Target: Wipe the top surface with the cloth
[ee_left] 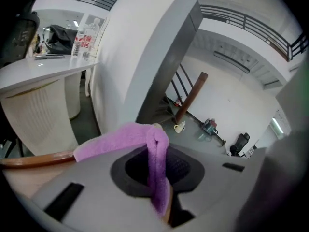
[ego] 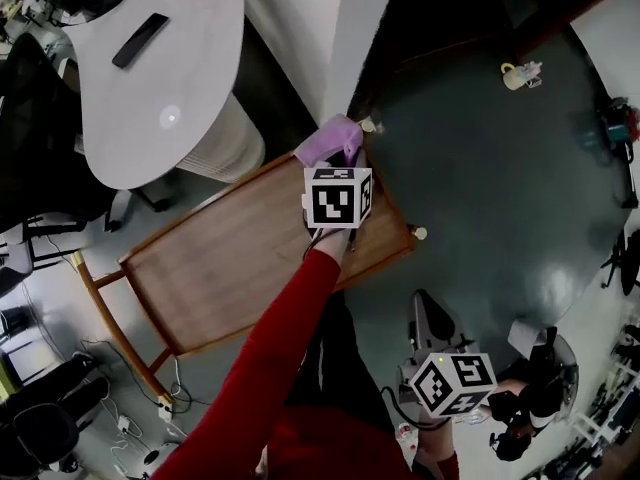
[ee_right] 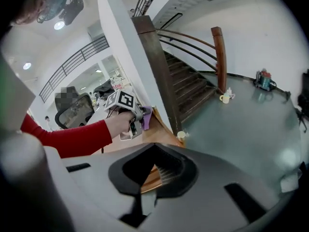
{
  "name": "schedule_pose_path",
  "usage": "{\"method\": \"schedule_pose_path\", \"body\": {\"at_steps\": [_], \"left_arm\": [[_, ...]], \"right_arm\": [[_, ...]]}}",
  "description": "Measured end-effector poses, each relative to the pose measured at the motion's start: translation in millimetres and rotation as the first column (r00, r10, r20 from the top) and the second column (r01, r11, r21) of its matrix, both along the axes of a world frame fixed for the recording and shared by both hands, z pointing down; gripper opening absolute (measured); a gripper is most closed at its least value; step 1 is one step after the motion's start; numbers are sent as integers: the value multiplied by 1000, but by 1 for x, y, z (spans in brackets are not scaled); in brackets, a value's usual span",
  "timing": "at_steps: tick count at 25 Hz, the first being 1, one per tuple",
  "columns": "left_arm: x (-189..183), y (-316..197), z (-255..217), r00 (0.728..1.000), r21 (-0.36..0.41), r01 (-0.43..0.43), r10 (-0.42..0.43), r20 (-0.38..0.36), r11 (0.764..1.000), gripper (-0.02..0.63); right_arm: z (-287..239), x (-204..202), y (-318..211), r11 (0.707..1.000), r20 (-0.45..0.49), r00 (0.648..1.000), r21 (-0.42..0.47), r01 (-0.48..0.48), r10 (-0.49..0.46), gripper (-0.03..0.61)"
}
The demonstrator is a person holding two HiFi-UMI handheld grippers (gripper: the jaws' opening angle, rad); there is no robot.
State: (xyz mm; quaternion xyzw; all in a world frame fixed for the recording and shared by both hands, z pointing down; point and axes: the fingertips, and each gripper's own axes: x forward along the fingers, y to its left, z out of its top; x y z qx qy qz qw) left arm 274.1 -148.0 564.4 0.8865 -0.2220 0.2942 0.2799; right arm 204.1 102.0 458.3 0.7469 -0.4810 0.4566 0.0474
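1. My left hand-held gripper (ee_left: 161, 202) clamped the purple cloth (ego: 330, 140), pressed at the wooden tabletop's (ego: 230, 258) far corner.
2. My right hand-held gripper (ee_right: 141, 202) was closed, empty, off the tabletop's near-right side.

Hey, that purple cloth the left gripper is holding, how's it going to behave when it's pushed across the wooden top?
Probably floppy: the purple cloth folds and drapes over the left gripper rather than holding shape. Likely light, with its fluffy pile. Pushed over the wooden top, it may bunch up instead of sliding flat.
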Motion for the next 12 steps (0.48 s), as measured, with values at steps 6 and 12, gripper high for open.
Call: {"method": "schedule_pose_path", "body": {"at_steps": [6, 12], "left_arm": [[17, 12, -1, 999, -40, -32, 31, -22, 999, 49], [-11, -8, -44, 995, -1, 43, -43, -94, 999, 49]], "right_arm": [[1, 4, 13, 998, 11, 998, -8, -66, 66, 3], [-4, 14, 5, 999, 9, 999, 28, -36, 36, 3]]}}
